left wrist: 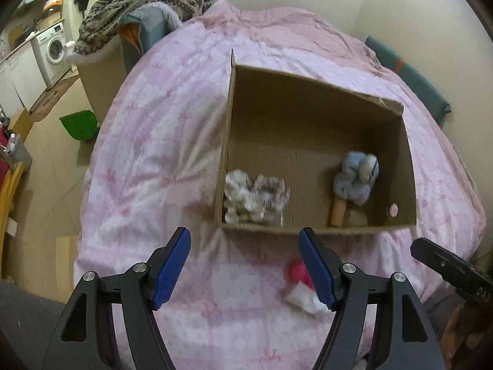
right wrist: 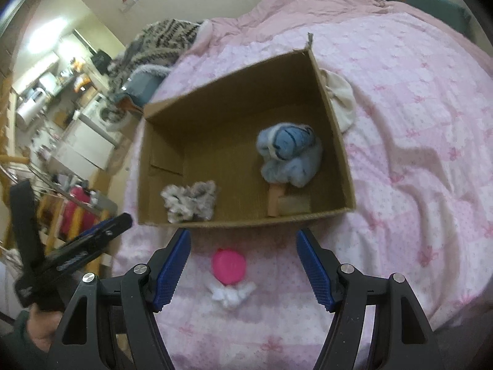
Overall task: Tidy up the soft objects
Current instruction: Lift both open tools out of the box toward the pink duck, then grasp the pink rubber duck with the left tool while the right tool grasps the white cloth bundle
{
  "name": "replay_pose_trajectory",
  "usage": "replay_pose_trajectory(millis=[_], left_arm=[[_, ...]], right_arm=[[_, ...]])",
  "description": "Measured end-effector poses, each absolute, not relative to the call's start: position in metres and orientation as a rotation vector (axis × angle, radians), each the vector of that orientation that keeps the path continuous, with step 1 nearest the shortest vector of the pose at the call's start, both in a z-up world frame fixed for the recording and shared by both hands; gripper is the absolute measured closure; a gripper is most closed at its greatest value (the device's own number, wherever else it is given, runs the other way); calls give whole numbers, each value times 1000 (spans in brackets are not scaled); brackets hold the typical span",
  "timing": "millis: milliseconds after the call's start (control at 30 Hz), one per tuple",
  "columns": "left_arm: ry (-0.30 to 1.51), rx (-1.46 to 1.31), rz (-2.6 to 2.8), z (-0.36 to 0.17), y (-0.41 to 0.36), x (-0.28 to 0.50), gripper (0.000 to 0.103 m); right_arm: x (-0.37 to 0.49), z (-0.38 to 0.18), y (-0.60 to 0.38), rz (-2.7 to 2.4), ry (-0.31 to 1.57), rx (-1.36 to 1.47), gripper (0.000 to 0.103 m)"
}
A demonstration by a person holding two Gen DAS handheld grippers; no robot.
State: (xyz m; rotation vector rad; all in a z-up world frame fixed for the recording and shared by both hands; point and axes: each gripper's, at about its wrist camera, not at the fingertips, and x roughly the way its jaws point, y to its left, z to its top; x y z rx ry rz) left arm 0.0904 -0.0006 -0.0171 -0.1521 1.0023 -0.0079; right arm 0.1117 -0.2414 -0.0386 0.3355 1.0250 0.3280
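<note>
An open cardboard box (left wrist: 228, 141) (right wrist: 336, 129) lies on a pink bedspread. Inside it are a fluffy grey-white soft toy (left wrist: 249, 199) (right wrist: 188, 200) at the near left and a blue plush (left wrist: 357, 175) (right wrist: 289, 154) at the right, with a tan stick (left wrist: 339, 211) (right wrist: 274, 200) below it. A pink and white soft object (right wrist: 229, 273) (left wrist: 300, 286) lies on the bedspread in front of the box. My left gripper (left wrist: 243, 237) is open and empty above the bedspread, short of the box. My right gripper (right wrist: 243, 239) is open and empty, with the pink object between its fingers' lines.
A white cloth (right wrist: 340, 98) lies beside the box's right wall. A striped knit blanket (left wrist: 144, 3) and a teal cushion (left wrist: 154, 27) sit at the bed's far left. A green bin (left wrist: 80, 126) stands on the floor. The left gripper (right wrist: 77, 246) shows in the right wrist view.
</note>
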Motion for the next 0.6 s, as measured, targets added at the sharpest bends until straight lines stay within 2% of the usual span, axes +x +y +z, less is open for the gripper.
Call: replay_pose_trajectory(millis=[267, 467, 600], left_arm=[[1060, -124, -17, -26, -11, 69, 33], [1072, -119, 17, -30, -11, 71, 33], [1078, -150, 47, -32, -2, 74, 33]], right_arm=[[98, -54, -226, 349, 1110, 320, 28], [107, -84, -208, 363, 1245, 286, 28], [114, -96, -213, 351, 1278, 362, 28]])
